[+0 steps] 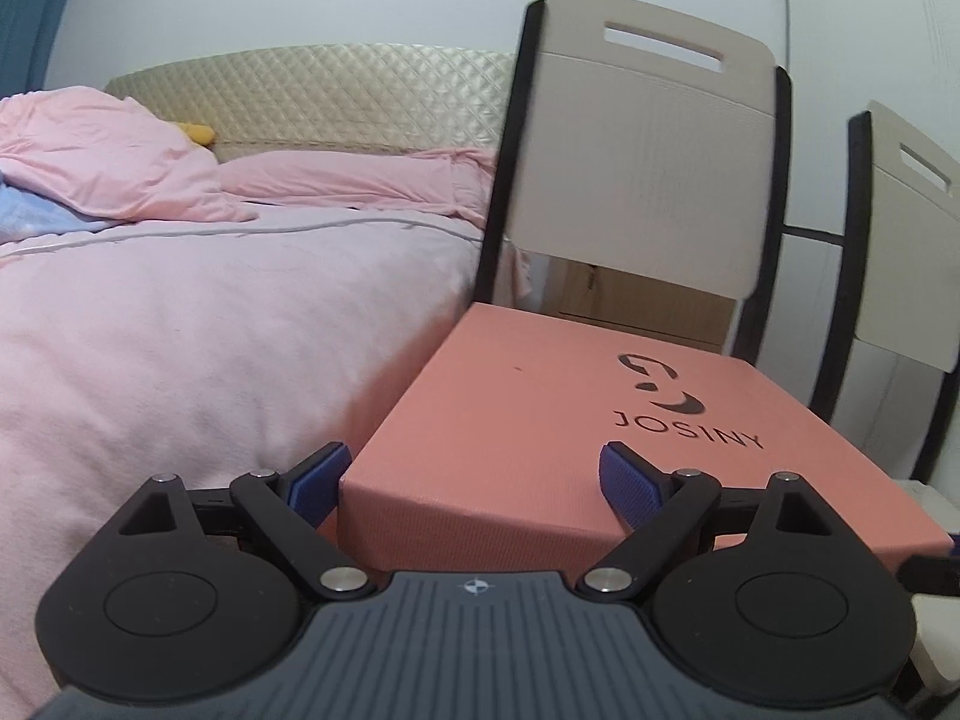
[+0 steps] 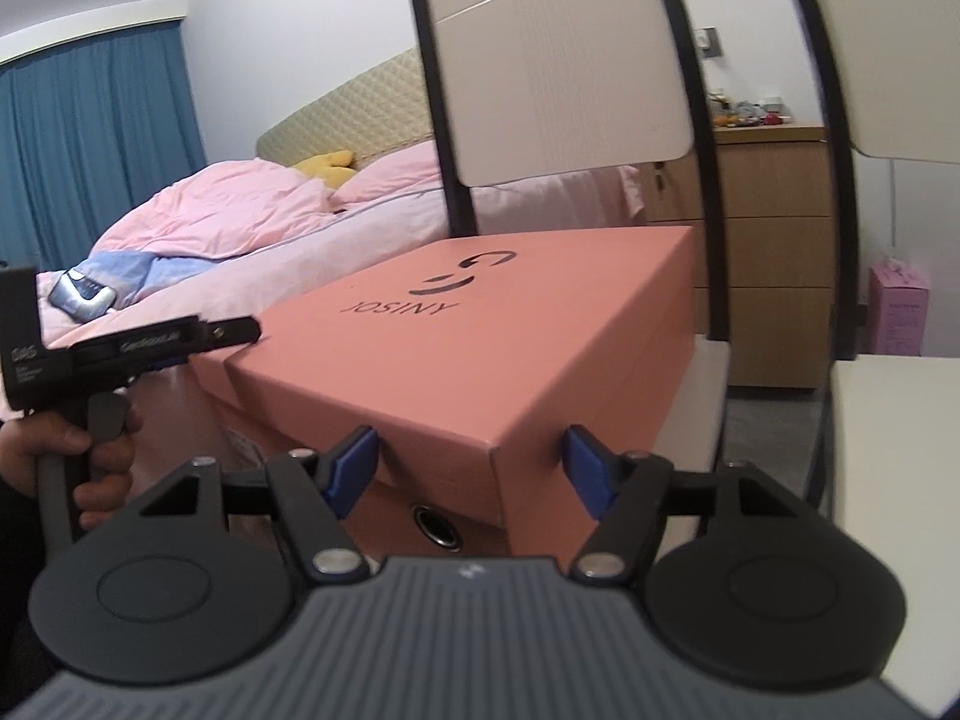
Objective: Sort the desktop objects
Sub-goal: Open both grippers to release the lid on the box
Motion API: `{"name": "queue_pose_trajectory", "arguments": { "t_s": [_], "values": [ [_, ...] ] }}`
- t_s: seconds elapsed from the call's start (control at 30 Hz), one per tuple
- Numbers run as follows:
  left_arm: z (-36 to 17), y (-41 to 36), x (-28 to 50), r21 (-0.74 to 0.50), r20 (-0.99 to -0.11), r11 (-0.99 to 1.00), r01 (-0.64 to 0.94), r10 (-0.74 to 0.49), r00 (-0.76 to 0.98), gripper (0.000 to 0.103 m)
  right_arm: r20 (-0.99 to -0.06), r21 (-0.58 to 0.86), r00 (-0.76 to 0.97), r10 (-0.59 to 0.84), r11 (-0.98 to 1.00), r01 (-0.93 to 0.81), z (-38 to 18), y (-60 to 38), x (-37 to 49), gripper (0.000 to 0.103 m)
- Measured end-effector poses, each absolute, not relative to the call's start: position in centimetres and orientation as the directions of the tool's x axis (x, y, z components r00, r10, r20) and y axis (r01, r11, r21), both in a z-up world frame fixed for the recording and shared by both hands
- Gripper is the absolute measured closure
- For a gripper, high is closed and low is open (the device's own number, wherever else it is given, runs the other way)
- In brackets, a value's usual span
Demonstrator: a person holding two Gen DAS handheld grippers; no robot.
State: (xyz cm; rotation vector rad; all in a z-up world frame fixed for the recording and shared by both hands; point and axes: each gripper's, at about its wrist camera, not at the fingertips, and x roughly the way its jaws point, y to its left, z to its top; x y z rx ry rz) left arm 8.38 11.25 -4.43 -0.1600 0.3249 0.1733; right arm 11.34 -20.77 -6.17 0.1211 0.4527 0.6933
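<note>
A salmon-pink shoe box (image 1: 540, 420) marked JOSINY stands on a chair seat, lid on. In the left wrist view my left gripper (image 1: 477, 474) is open, its blue pads at the box's near left corner, one on each side of that corner. In the right wrist view the same box (image 2: 480, 348) fills the middle; my right gripper (image 2: 471, 468) is open with its pads straddling the box's near right corner. The left gripper (image 2: 150, 342), held in a hand, shows at the box's left end.
A beige chair back (image 1: 642, 168) with black frame rises behind the box; a second chair (image 1: 900, 228) stands to the right. A bed with pink bedding (image 1: 210, 312) lies left. A wooden dresser (image 2: 768, 240) and a pink carton (image 2: 897, 315) are at the back right. A white tabletop (image 2: 894, 480) is at right.
</note>
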Motion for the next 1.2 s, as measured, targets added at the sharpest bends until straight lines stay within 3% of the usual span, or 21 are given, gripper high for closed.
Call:
{"name": "queue_pose_trajectory", "arguments": {
  "t_s": [0.53,0.93,1.2],
  "values": [
    [-4.2,11.8,8.8,-0.164,-0.327,0.971,-0.175,0.114,0.938,0.012,-0.313,0.272,0.706,0.636,0.772,-0.574,-5.7,-21.4,11.2,0.035],
    [-4.5,11.8,10.0,-0.127,-0.37,0.978,-0.165,0.107,0.923,0.011,-0.36,0.251,0.708,0.607,0.794,-0.554,-6.5,-20.6,11.8,0.035],
    [-4.6,11.6,9.2,-0.107,-0.328,0.982,-0.155,0.112,0.938,0.011,-0.363,0.224,0.718,0.593,0.804,-0.551,-6.4,-20.2,11.4,0.035]
  ]
}}
